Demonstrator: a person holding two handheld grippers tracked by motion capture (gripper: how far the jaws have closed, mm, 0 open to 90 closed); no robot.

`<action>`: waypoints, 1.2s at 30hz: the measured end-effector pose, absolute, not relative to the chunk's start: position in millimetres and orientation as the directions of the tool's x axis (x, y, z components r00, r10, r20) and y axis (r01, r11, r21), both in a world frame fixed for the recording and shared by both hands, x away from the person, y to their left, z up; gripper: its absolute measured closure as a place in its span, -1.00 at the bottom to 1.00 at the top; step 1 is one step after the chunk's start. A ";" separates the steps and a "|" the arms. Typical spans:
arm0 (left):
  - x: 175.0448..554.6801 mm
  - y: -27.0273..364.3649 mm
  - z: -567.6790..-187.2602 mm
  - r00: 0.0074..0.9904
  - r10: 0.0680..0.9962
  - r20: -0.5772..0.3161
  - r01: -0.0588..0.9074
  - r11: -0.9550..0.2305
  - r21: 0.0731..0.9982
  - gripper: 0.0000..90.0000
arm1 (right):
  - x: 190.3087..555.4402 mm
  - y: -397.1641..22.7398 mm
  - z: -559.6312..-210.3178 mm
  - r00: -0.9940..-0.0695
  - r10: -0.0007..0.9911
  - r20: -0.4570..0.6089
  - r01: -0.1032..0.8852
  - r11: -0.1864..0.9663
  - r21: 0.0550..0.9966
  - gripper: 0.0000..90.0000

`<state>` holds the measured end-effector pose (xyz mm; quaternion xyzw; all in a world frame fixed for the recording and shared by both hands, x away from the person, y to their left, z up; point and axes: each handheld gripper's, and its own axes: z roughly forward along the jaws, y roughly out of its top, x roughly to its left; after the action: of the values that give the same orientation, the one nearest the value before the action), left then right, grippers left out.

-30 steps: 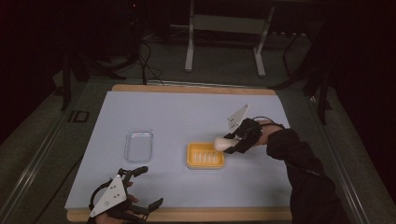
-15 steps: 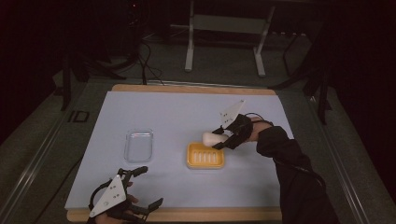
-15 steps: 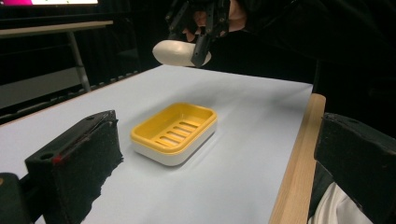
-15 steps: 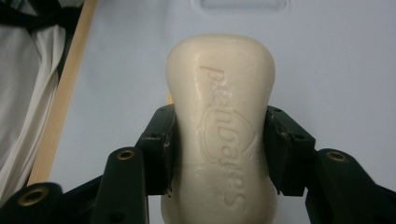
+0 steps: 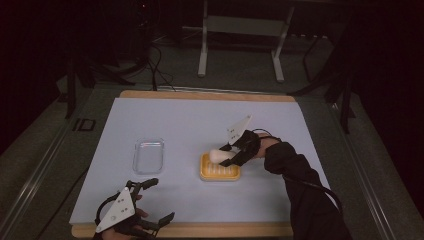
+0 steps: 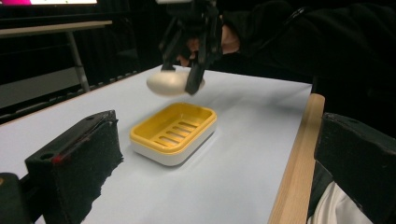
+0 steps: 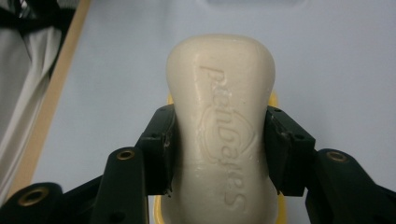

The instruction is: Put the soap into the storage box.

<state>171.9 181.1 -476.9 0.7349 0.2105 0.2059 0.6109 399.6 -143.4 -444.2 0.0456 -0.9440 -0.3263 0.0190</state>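
Hanging just above the slotted yellow plastic soap dish (image 5: 220,168), the cream oval soap bar (image 7: 219,135) w/ embossed lettering sits pinched at its waist by the right gripper (image 5: 228,155), jaws tight on both sides. Left gripper (image 5: 154,200) rests near the table's front edge, jaws wide apart, holding nothing.

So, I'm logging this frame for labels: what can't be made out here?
- Soap underside and near end: right gripper view, cut by the bottom edge.
- Dish in the right gripper view: mostly behind the soap.
- Clear tray: high view, too small to tell if empty.
- Left gripper: high view, partly cut by the bottom edge.
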 end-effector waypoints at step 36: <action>171.9 180.6 -477.3 0.828 0.558 0.047 0.056 -0.166 0.985 -0.98 | 401.6 -130.3 -477.7 -1.000 -0.002 -0.008 -0.006 0.852 0.523 -0.02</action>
<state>171.9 180.6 -477.3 0.7353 0.2089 0.2054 0.6112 401.6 -130.3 -477.7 0.0019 -0.9623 -0.2720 -0.0035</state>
